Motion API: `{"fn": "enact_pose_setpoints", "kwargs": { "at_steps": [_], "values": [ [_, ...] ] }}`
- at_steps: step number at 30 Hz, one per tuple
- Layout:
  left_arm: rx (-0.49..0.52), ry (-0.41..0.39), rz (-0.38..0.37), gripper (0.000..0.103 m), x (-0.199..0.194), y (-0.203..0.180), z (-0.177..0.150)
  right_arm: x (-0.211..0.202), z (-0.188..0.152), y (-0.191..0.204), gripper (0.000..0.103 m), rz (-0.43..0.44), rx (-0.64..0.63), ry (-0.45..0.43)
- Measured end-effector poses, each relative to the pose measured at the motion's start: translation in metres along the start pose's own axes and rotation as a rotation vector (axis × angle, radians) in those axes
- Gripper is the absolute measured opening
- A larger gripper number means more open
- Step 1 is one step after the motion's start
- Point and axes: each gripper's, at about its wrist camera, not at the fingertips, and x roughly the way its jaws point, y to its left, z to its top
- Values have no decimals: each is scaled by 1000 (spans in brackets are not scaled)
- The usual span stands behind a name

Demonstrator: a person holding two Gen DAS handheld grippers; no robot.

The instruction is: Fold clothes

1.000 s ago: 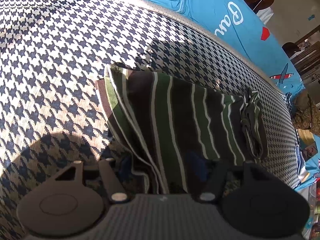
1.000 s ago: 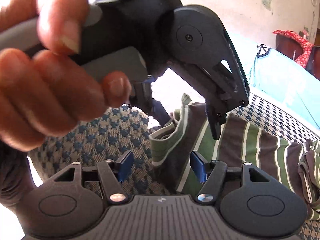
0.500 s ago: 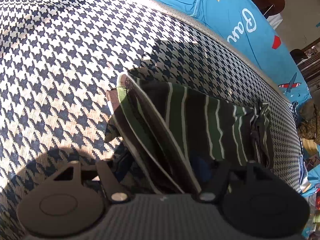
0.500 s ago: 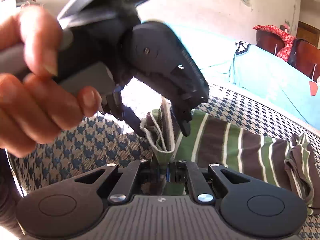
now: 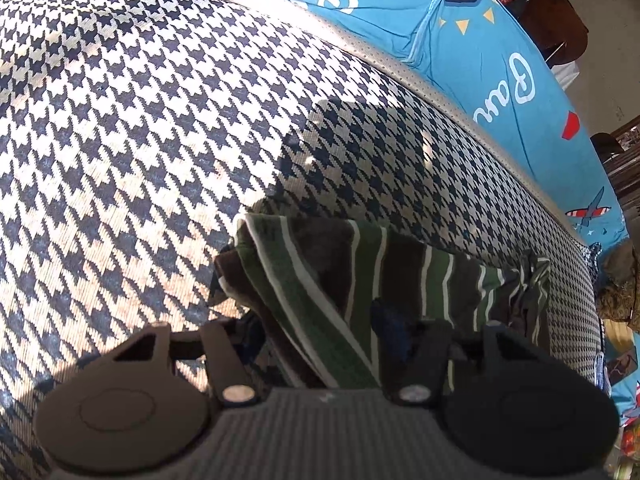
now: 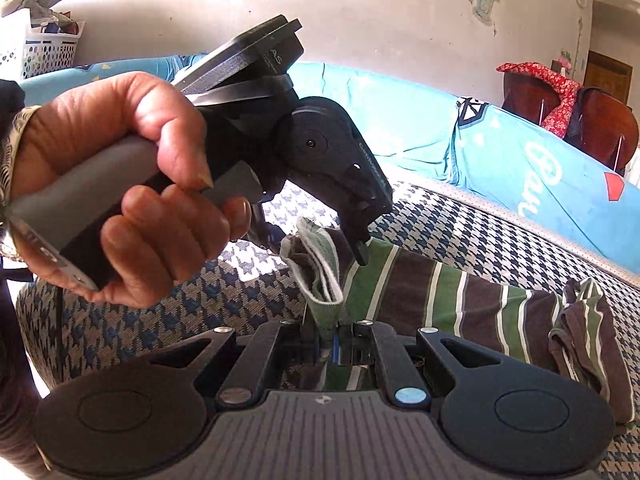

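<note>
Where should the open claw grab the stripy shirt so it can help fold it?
Best guess: the left claw should pinch the raised corner hem of the stripy shirt, beside where the right claw is shut on it. Come from the near edge, over the checked cushion. There the layers stand up bunched, while the rest lies flat.

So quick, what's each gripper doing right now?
Left gripper: open, fingers either side of the striped shirt.
Right gripper: shut on the striped shirt's edge.

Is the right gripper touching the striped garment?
Touching. Right wrist view: right gripper is shut, its fingers pinching a fold of the striped garment.
</note>
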Motion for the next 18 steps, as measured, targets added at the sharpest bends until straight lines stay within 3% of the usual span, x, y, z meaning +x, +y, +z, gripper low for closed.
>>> {"fn": "enact_pose_setpoints", "kwargs": {
  "at_steps": [3,5,12,18],
  "values": [
    [-17,-22,10,30,-1,2,-1,2,6,-3,8,-2,-8,-1],
    [-26,-39,19,22,-1,4,-3,1,7,-2,8,-9,-16,-5],
    [2,-121,5,19,-12,-15,-9,-21,0,0,7,-55,-12,-28],
    [51,-173,-17,19,-18,-52,-13,-38,-1,-18,7,-121,6,-62]
  ]
}}
